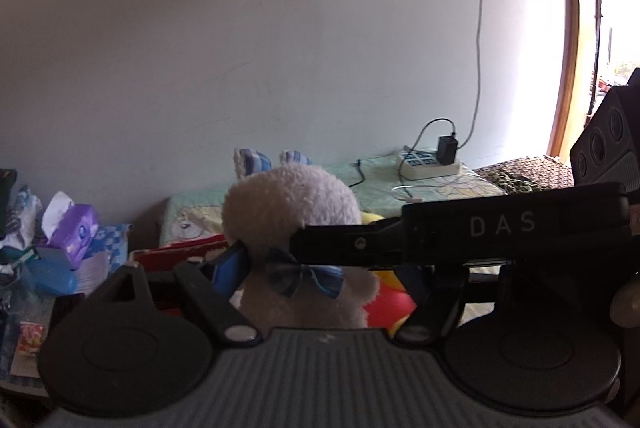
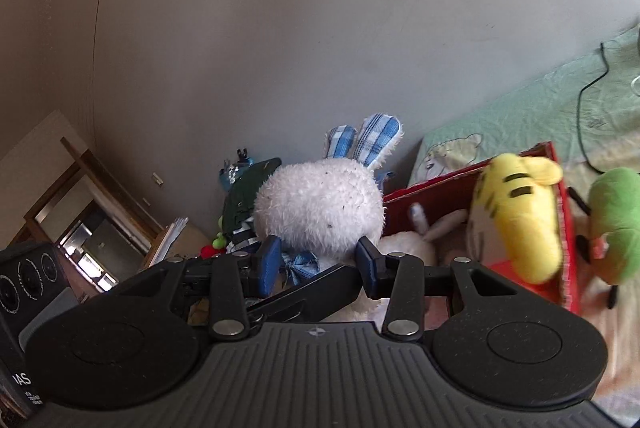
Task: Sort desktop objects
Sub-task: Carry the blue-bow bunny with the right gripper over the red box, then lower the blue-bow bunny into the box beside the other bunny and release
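Observation:
A white plush rabbit (image 1: 292,203) (image 2: 320,203) with blue plaid ears and a blue bow is held up in front of the wall. My right gripper (image 2: 319,264) is shut on its neck, one blue pad on each side. That gripper's black body crosses the left wrist view from the right. My left gripper (image 1: 316,270) stands wide open around the rabbit. Its left pad (image 1: 230,268) rests against the plush, and its right finger is hidden behind the right gripper. A red box (image 2: 560,228) (image 1: 176,254) lies below and beyond the rabbit.
A yellow striped plush (image 2: 520,220) sits in the red box, with a green plush (image 2: 616,220) just outside it. On the pale green sheet (image 1: 384,183) lie a power strip (image 1: 430,163) and cables. A purple tissue pack (image 1: 76,232) and clutter lie at the left.

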Motion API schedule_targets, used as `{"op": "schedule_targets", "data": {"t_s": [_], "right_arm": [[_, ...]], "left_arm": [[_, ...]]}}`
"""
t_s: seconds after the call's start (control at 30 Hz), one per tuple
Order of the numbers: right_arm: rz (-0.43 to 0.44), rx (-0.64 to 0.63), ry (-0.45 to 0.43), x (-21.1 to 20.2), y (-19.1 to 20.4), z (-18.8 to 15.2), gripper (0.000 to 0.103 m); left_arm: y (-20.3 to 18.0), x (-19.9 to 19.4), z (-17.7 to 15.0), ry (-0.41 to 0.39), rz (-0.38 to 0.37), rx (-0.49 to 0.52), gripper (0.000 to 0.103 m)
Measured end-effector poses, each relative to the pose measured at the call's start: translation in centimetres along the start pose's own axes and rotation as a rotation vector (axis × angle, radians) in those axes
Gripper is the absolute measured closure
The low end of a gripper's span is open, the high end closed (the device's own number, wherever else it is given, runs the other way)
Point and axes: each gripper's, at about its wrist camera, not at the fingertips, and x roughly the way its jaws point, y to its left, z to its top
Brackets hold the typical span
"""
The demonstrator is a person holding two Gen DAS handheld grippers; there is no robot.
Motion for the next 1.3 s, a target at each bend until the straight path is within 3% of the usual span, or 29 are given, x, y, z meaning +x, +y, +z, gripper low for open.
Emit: {"op": "schedule_targets", "data": {"t_s": [0.17, 0.4, 0.63, 0.8, 0.97, 1.3], "right_arm": [[0.039, 0.005, 0.089, 5.0, 0.8, -0.5, 0.059], [0.003, -0.058, 0.172, 8.4, 1.8, -1.4, 0.060], [-0.067, -0.044, 0.238, 9.8, 0.4, -2.2, 0.061], [-0.081, -0.013, 0.259, 10.6, -0.7, -2.6, 0.059], [-0.058, 0.082, 0.283, 11.0, -2.4, -3.3, 0.055], [-0.022, 0.118, 0.275, 10.3, -3.1, -3.1, 0.056]], "left_arm": [[4.2, 0.1, -1.1, 0.035, 0.074, -0.065, 0.028], [7.7, 1.8, -2.9, 0.114, 0.087, -0.144, 0.028], [8.5, 4.6, -4.1, 0.196, 0.067, -0.166, 0.028], [9.0, 5.7, -4.6, 0.220, 0.066, -0.166, 0.021], [9.6, 6.5, -5.2, 0.262, 0.071, -0.177, 0.018], [9.5, 6.2, -5.6, 0.277, 0.039, -0.187, 0.016]]}}
